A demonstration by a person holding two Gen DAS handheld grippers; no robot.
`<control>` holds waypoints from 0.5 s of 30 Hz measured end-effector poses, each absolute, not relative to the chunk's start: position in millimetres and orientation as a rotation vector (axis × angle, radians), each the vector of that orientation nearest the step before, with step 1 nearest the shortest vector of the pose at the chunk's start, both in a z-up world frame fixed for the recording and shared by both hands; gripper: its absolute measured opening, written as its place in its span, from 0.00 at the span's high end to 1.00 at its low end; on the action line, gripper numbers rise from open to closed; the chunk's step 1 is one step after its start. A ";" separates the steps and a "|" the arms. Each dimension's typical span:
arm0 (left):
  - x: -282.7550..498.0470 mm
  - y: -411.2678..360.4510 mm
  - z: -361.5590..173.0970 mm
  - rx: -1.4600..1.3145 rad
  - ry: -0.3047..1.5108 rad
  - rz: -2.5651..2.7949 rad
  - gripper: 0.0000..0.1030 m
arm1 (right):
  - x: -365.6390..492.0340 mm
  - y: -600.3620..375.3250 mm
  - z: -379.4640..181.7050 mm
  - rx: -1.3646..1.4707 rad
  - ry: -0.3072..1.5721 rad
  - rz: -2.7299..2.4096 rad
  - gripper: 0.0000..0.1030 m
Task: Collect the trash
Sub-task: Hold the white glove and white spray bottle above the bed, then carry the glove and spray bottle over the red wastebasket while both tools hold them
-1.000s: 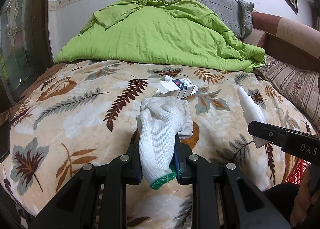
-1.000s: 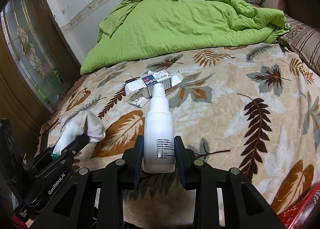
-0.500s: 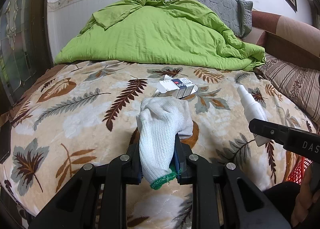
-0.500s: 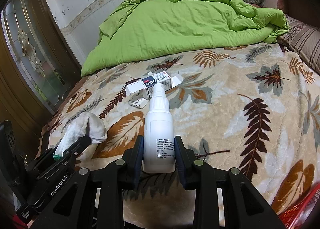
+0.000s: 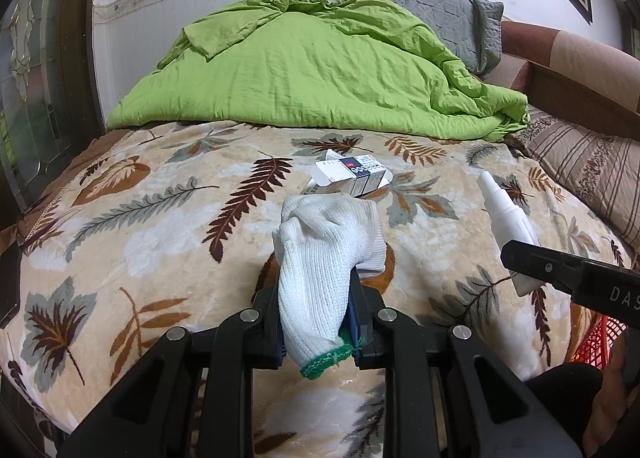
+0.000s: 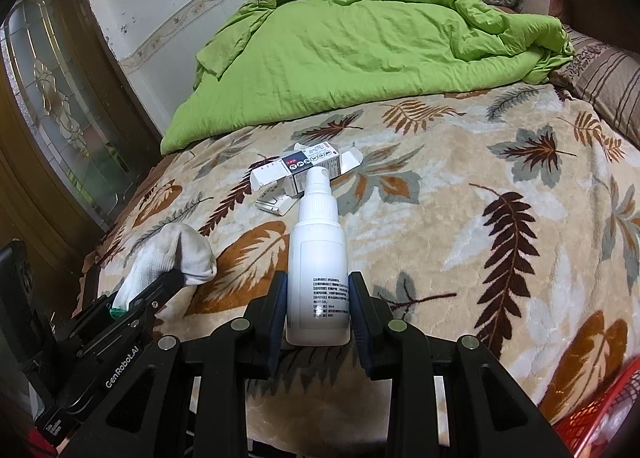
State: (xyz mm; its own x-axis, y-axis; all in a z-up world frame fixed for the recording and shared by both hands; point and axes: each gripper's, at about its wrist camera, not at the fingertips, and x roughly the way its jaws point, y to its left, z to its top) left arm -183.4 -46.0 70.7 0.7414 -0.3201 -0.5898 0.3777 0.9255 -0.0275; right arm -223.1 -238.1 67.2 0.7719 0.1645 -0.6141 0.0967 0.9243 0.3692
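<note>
Grip status: the left gripper (image 5: pixel 316 322) is pinching a white knit glove (image 5: pixel 326 254) near its green cuff, and the right gripper (image 6: pixel 318 310) is clamped on the lower body of a white spray bottle (image 6: pixel 318 258), nozzle pointing forward away from the pads.

Change over the last second: very little. Both loads sit in the same place between the pads as a second ago, with no slip. The bed scene ahead has shifted only slightly in both views, so both grippers are close to stationary above the leaf-patterned blanket (image 6: pixel 500 185).

Remaining trash: an opened medicine box (image 6: pixel 310 169) lies on the blanket ahead of both grippers, with a small flat folded item (image 6: pixel 276 203) just beside it on the near side.

Disposal point: a red basket (image 6: pixel 600 414) shows at the lower right of the right gripper.

Assessment: both pickups appear secure. The likely next step is carrying both loads to the basket; the box cannot be taken until a gripper is freed.
</note>
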 end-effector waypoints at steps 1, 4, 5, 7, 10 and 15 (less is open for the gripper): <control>-182.8 -45.4 71.0 0.095 0.629 -0.383 0.79 | -223.3 -238.0 67.2 0.398 0.693 0.038 0.69; -183.6 -46.9 70.9 0.096 0.629 -0.383 0.79 | -225.4 -238.5 66.9 0.404 0.695 0.037 0.68; -183.5 -46.8 70.9 0.096 0.629 -0.383 0.79 | -227.1 -238.9 66.3 0.408 0.695 0.037 0.68; -183.8 -47.0 70.9 0.097 0.629 -0.383 0.79 | -229.2 -239.2 66.0 0.414 0.696 0.037 0.68; -184.2 -47.2 70.8 0.096 0.629 -0.383 0.79 | -232.2 -240.5 66.2 0.420 0.697 0.039 0.68; -185.0 -47.9 70.8 0.097 0.628 -0.384 0.79 | -238.7 -244.1 67.5 0.432 0.693 0.038 0.69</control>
State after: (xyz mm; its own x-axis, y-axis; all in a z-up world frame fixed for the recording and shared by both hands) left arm -185.0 -47.9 70.8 0.7413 -0.3202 -0.5899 0.3785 0.9252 -0.0266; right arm -238.7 -244.2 67.5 0.7725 0.1756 -0.6102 0.1076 0.9109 0.3984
